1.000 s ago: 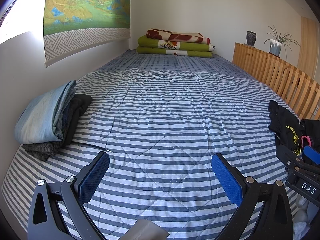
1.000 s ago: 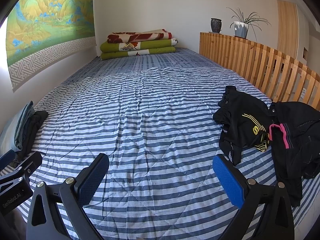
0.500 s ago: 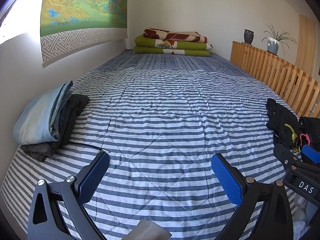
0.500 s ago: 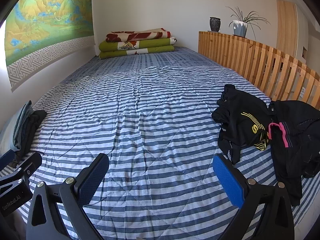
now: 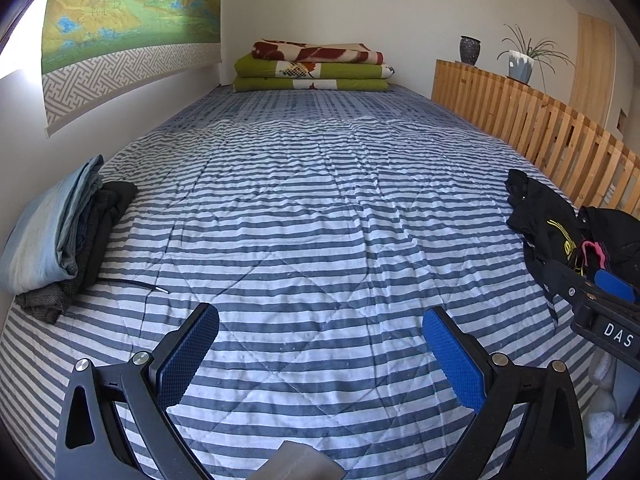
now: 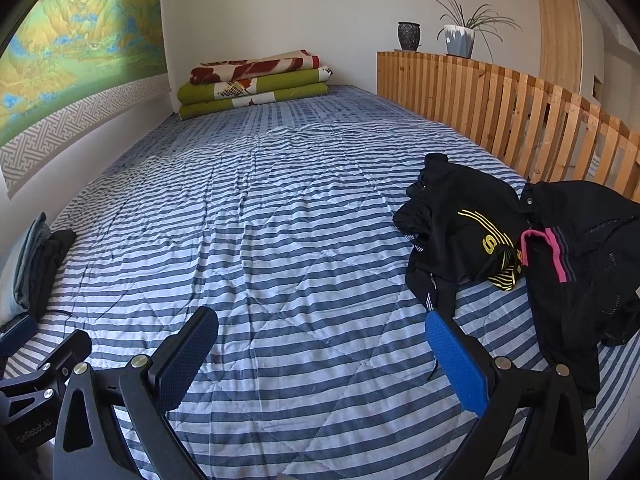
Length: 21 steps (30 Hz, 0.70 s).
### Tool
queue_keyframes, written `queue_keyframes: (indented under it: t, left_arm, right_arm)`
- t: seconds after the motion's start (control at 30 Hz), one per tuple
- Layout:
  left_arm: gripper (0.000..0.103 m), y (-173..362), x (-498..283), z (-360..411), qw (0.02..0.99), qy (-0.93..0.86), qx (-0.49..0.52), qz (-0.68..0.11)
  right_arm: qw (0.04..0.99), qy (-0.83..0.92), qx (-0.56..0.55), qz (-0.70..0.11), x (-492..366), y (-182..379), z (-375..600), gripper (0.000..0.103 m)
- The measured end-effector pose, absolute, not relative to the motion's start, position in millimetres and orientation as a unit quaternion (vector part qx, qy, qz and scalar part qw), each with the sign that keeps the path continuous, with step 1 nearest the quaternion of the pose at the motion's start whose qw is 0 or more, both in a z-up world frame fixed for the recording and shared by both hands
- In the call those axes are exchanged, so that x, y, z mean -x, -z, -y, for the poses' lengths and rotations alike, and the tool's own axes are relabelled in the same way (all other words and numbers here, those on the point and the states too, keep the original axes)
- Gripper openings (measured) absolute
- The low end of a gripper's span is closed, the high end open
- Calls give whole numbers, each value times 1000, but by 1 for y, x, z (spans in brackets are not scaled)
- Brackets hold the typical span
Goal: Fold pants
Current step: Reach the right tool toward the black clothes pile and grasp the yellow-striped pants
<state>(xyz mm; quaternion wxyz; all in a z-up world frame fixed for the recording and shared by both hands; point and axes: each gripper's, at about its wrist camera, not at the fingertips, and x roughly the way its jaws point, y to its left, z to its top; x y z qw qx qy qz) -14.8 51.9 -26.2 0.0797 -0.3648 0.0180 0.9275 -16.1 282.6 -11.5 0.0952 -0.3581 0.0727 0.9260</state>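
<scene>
A crumpled heap of black pants (image 6: 472, 224) with yellow stripes lies at the right of the striped bed, beside another black garment (image 6: 584, 248) with a pink band; the same heap of black pants (image 5: 548, 220) appears at the right edge of the left wrist view. My right gripper (image 6: 322, 354) is open above the bedspread, its right finger close to the heap's near edge. My left gripper (image 5: 320, 350) hovers open over bare bedspread with nothing between its blue pads. A stack of folded clothes (image 5: 60, 236) sits at the left by the wall.
The striped quilt (image 5: 320, 208) covers the whole bed. Folded green and red blankets (image 5: 312, 68) lie at the far end. A wooden slat rail (image 6: 520, 120) runs along the right side, with a vase and potted plant (image 6: 460, 36) on top. A thin black cord (image 5: 136, 284) lies near the folded stack.
Both grippers have shifted slightly rightward and forward over the bed, so the black heap sits a bit closer in the views. Jaws stayed open; nothing was grasped.
</scene>
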Motion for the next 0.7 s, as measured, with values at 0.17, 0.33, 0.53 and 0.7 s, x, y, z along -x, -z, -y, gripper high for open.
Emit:
queue_keyframes:
  t: [0.17, 0.33, 0.53, 0.7]
  left_arm:
    - [103, 35, 22, -63, 86, -922, 376, -25]
    - [103, 42, 28, -72, 97, -919, 381, -30]
    - [103, 52, 36, -82, 111, -916, 382, -51]
    - [103, 66, 51, -81, 109, -908, 400, -58]
  right_arm:
    - [110, -913, 374, -117, 24, 30, -328, 102]
    - [162, -899, 383, -136, 33, 40, -377, 100]
    - [191, -877, 432, -91, 79, 50, -422, 89]
    - [196, -860, 467, -56, 120, 58, -434, 88]
